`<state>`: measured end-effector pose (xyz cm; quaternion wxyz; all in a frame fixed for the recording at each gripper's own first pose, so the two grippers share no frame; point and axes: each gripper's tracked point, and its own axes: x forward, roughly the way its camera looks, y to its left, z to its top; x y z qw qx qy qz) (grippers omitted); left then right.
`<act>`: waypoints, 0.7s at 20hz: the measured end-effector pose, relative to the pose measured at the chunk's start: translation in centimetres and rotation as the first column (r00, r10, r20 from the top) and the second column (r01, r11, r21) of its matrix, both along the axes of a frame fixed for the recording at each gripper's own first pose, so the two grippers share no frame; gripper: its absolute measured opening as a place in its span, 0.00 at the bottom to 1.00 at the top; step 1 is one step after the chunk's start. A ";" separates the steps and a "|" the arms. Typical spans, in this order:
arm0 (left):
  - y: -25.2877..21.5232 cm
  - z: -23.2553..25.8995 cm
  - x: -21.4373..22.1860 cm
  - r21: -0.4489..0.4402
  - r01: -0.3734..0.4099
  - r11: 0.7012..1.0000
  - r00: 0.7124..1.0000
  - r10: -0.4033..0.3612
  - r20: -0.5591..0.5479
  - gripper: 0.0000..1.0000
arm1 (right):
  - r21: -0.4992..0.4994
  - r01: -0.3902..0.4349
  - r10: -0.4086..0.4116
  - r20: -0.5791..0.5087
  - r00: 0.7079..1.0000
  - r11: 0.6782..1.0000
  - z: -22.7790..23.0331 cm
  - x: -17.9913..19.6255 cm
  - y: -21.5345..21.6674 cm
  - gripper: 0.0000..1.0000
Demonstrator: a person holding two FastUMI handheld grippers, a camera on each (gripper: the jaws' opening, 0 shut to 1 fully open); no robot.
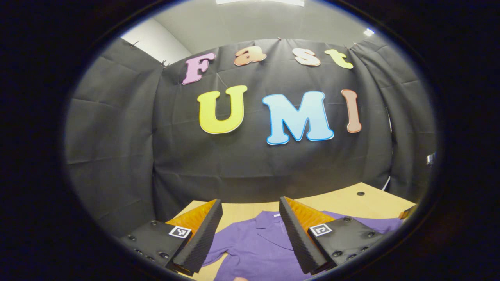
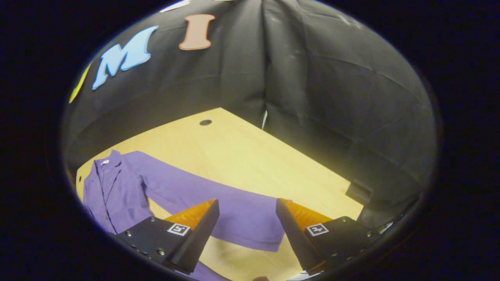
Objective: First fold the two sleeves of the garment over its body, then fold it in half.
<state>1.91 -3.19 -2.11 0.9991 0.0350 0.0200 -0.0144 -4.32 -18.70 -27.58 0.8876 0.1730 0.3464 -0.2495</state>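
Observation:
A purple collared shirt (image 1: 258, 244) lies flat on the wooden table (image 1: 343, 201). In the left gripper view my left gripper (image 1: 250, 234) is open above the shirt's collar, holding nothing. In the right gripper view the shirt's body (image 2: 111, 191) lies at the left and one long sleeve (image 2: 218, 205) stretches out to the right across the table (image 2: 250, 156). My right gripper (image 2: 247, 230) is open over the sleeve's cuff end, with nothing between its fingers.
A black cloth wall (image 2: 312, 97) closes the table's far sides and meets at a corner. A small dark hole (image 2: 205, 122) sits in the tabletop near that corner. A dark object (image 2: 358, 192) rests at the table's right edge.

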 end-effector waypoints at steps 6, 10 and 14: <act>0.4 -0.4 -0.8 -0.012 -0.015 1.000 1.000 0.015 -0.010 0.94 | 0.041 0.072 -0.066 -0.139 0.988 0.997 -3.7 -0.3 -1.7 0.92; 1.0 -0.6 -1.5 -0.002 -0.027 1.000 1.000 0.027 -0.010 0.94 | 0.057 0.077 -0.064 -0.198 0.978 0.995 -3.7 0.1 -1.9 0.92; 1.9 -0.7 -2.2 0.003 -0.042 0.999 0.999 0.042 -0.010 0.94 | 0.130 0.097 -0.072 -0.186 0.980 0.987 -4.9 -0.2 -0.6 0.95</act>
